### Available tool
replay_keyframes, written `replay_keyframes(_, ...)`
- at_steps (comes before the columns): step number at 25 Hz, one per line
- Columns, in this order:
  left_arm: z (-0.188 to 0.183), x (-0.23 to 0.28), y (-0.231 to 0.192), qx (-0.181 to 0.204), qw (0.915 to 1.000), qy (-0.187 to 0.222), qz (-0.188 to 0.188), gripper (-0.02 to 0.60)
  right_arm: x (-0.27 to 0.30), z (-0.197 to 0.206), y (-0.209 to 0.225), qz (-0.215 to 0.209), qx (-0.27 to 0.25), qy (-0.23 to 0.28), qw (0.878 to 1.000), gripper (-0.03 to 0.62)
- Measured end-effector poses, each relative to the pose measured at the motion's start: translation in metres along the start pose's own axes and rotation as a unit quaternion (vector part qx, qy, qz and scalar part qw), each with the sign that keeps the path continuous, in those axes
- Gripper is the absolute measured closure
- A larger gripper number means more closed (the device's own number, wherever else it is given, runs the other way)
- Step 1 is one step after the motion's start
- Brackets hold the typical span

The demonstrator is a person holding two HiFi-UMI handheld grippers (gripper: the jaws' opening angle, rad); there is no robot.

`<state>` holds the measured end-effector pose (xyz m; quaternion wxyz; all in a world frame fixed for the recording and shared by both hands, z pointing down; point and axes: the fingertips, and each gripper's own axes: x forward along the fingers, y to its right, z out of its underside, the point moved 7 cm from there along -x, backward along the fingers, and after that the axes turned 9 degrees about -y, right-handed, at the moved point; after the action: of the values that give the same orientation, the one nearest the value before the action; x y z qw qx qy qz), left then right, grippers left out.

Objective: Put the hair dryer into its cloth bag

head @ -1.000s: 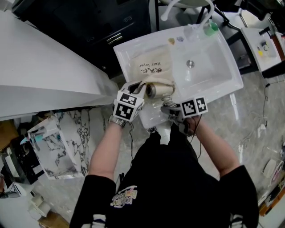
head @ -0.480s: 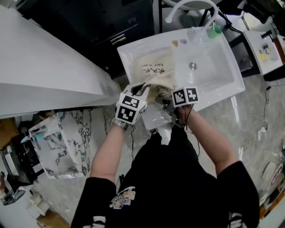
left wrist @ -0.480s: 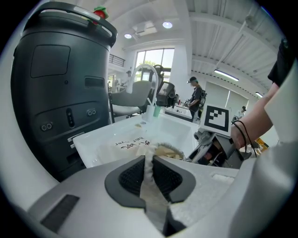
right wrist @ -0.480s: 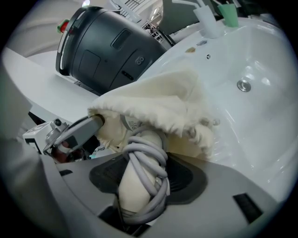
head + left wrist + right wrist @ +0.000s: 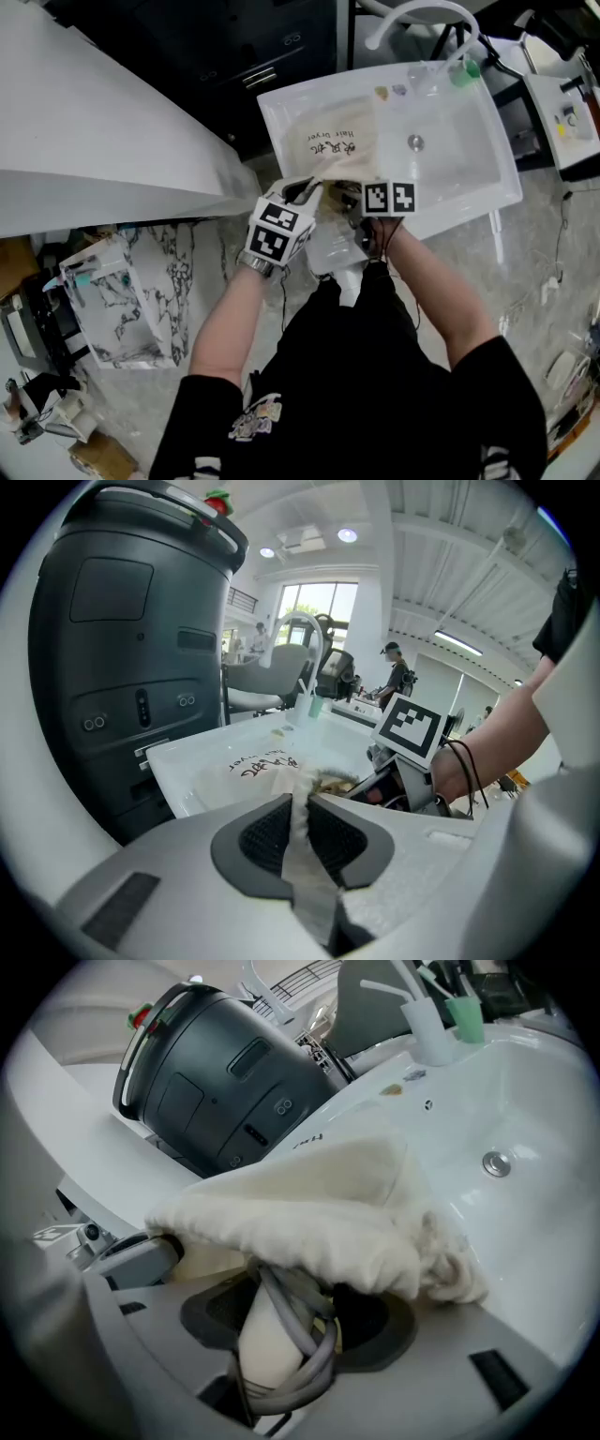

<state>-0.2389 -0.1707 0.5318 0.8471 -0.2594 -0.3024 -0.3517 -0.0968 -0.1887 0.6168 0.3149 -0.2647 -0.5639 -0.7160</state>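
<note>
Left hand-held gripper (image 5: 302, 817) pinches bag (image 5: 337, 141) rim; right hand-held gripper (image 5: 291, 1309) clamps dryer (image 5: 265, 1340) handle — dryer points forward into the bag.

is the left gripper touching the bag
Touching. The left gripper view shows the left gripper shut on an edge of the bag, with the cloth pinched between its two pads.

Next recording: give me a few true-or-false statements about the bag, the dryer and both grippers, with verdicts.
1. The left gripper pinches the cloth bag's edge. True.
2. The right gripper is empty. False: it grips the hair dryer's handle, with the cord wound round it.
3. The bag covers the drain. False: it lies left of the basin, and the drain is bare.
4. The bag bears dark print. True.
</note>
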Motion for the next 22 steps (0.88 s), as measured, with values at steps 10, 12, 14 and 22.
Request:
replay_keyframes(10,0.009,0.003,0.001,-0.003,0.9997,-0.019,0.014,0.541,0.022,-0.018,0.013,0.014,0.026,0.024,0.999,0.357)
replay_keyframes(12,0.009,0.003,0.001,-0.003,0.9998,-0.015,0.016,0.541,0.025,-0.02,0.014,0.015,0.029,0.026,0.999,0.358)
replay_keyframes(14,0.01,0.003,0.001,-0.003,0.9996,-0.018,0.019,0.541,0.027,-0.023,0.014,0.018,0.028,0.029,0.999,0.357)
replay_keyframes(22,0.015,0.002,-0.001,-0.008,0.9994,-0.02,0.026,0.541,0.038,-0.032,0.016,0.042,0.014,0.046,0.998,0.356)
